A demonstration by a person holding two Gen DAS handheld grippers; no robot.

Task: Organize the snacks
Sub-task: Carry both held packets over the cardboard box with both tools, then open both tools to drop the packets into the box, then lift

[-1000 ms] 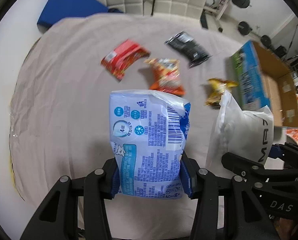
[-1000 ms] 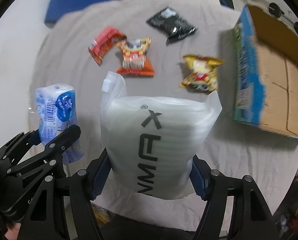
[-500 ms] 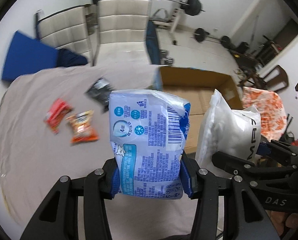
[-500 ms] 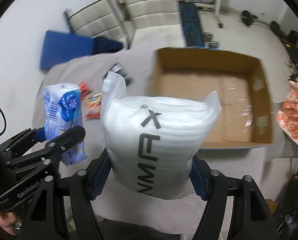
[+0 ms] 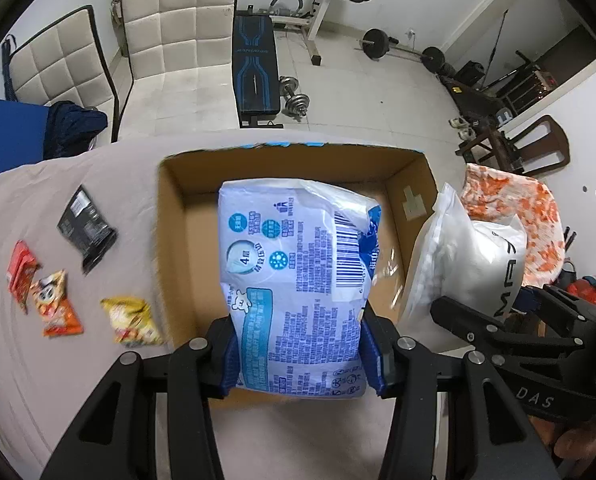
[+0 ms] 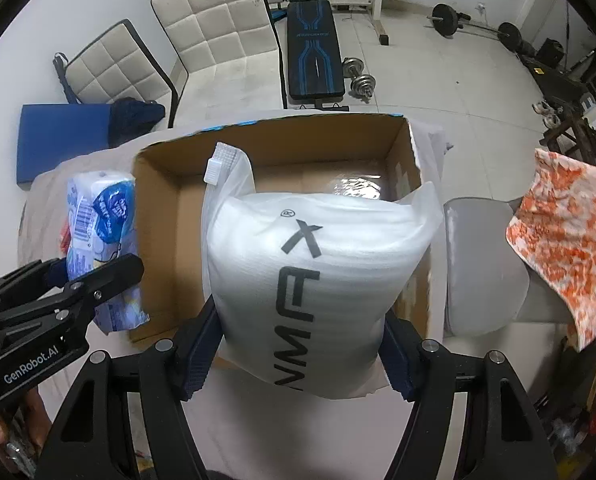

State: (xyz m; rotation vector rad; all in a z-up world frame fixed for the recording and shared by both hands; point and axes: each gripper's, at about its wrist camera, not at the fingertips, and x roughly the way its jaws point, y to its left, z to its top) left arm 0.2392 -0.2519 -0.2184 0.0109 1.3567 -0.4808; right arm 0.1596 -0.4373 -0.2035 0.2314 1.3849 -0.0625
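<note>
My left gripper (image 5: 300,354) is shut on a blue-and-white snack bag (image 5: 298,276), held upright over the open cardboard box (image 5: 170,248). My right gripper (image 6: 300,350) is shut on a white frosted bag (image 6: 318,272) with dark lettering, held over the same box (image 6: 158,196). Each view shows the other hand's load: the white bag (image 5: 466,264) to the right, the blue bag (image 6: 98,236) to the left. The box's inside looks bare where it shows.
On the cloth left of the box lie a black packet (image 5: 87,226), a red packet (image 5: 20,270), an orange packet (image 5: 54,306) and a yellow packet (image 5: 132,320). An orange-patterned cloth (image 6: 566,240) hangs at the right. White chairs (image 5: 178,28) and a weight bench (image 5: 256,76) stand beyond the table.
Both grippers have swung right from above the scattered packets to above the open box, each still holding its bag. The loose packets now lie off to the left.
</note>
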